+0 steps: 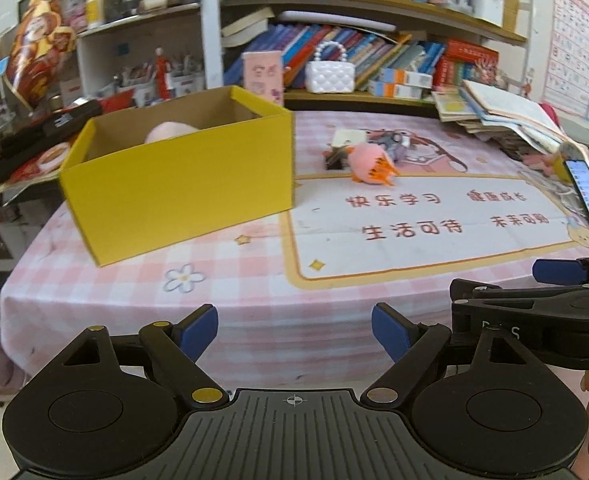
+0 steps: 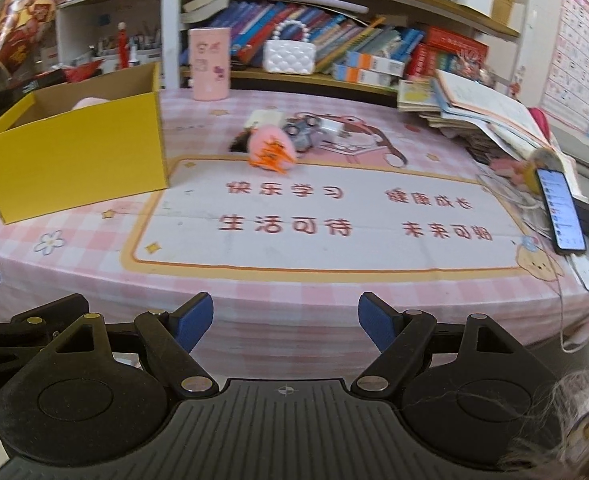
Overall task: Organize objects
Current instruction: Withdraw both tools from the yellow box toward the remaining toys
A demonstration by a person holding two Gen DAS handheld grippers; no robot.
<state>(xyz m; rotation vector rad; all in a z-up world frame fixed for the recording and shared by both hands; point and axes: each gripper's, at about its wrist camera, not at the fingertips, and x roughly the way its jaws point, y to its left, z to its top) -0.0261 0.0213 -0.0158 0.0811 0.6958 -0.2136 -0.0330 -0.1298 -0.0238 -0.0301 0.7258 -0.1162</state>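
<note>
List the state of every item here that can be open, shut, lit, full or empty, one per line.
yellow cardboard box: open at the top, a pale pink soft item inside
smartphone: screen lit, propped at the table's right edge
top book on the stack: lying open
left gripper: open, nothing between the pads
right gripper: open, nothing between the pads
pink and orange plush toy: lying outside the box

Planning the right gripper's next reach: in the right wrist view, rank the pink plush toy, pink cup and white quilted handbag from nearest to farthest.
1. Pink plush toy: mid-table, slightly left of centre.
2. Pink cup: upright at the table's back edge, further left.
3. White quilted handbag: on the shelf behind the table.
</note>
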